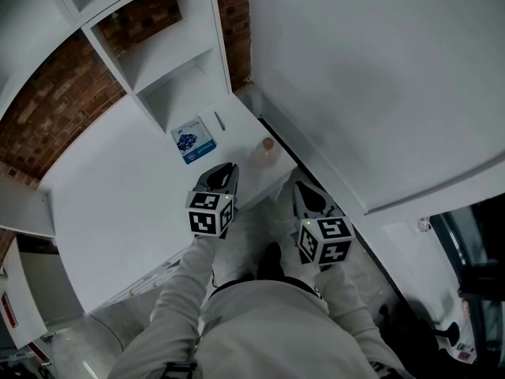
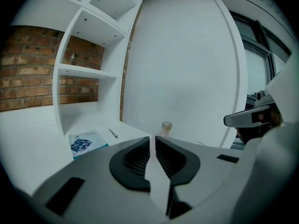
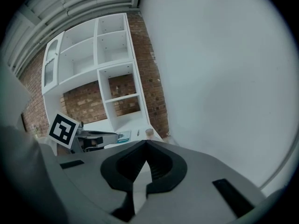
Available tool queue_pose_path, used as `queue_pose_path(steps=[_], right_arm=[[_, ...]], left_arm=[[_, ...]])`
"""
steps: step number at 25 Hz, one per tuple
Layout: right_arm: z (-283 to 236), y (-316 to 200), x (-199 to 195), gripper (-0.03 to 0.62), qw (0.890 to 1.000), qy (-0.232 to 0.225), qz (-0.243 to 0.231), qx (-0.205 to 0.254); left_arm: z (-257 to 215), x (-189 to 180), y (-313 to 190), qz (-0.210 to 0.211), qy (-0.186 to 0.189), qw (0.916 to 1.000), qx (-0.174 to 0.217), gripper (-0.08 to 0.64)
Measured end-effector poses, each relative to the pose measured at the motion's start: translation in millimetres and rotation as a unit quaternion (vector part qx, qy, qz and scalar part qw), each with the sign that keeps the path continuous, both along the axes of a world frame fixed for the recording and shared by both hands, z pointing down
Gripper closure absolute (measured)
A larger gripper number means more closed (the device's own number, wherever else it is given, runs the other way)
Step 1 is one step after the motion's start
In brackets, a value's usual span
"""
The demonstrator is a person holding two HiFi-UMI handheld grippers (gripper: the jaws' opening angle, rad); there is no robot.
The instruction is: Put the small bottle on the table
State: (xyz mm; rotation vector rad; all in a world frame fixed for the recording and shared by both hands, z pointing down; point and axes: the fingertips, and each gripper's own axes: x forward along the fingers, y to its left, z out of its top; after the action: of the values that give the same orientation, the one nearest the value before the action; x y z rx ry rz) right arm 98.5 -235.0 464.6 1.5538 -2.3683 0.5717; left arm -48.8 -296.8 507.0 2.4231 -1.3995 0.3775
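Here, the small bottle [image 1: 268, 151] stands upright on the counter [image 1: 118, 204], cap up, close to the counter's right edge where it meets the white wall. Its long axis is vertical. Its contents cannot be made out.

Your left claw [image 1: 223, 172] sits at frame centre in the head view, over the counter's near edge, pointing toward the upper right. The bottle lies just beyond its tips, up and slightly right, near but apart from them. In the left gripper view the bottle [image 2: 166, 128] shows directly above the left claw [image 2: 152, 139], a shade right of the slit. The jaws stand narrow, almost together, with only bare counter visible between the pads; nothing is gripped.

Your right claw [image 1: 306, 194] hangs lower right of the bottle, off the counter's edge and farther from it than the left. In the right gripper view its tips [image 3: 145, 143] meet, empty, with the bottle [image 3: 149, 132] small beyond them.

Judged from this layout, the bottle already rests where the task wants it, and the left claw is the nearer one.

A booklet [image 1: 193, 139] and a pen [image 1: 219, 121] lie upper left of the bottle, in front of the shelf unit [image 1: 158, 61], whose visible compartments show nothing inside.
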Motion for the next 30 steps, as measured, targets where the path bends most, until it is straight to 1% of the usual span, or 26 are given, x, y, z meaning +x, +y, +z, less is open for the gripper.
queue_pose_path(steps=[6,18,24,30], right_arm=[[0.1,0.4,-9.9,0.565,1.000,0.003,-0.013,0.000],[-4.3,1.3,-20.2,0.565,1.000,0.004,-0.027,0.009],[-7.2,2.3,-23.1,0.565,0.999,0.005,-0.034,0.015],[-11.3,4.4,-23.0,0.565,0.999,-0.001,-0.043,0.025]], left_arm=[[-8.8,-12.5,12.2,-0.016,0.009,0.9998,0.001,0.520],[-22.6,-26.5,34.5,-0.031,0.027,0.9991,0.004,0.534],[-27.8,-38.6,41.9,-0.044,0.030,0.9986,0.008,0.535],[-31.6,-41.8,46.2,-0.048,0.029,0.9983,0.012,0.535]])
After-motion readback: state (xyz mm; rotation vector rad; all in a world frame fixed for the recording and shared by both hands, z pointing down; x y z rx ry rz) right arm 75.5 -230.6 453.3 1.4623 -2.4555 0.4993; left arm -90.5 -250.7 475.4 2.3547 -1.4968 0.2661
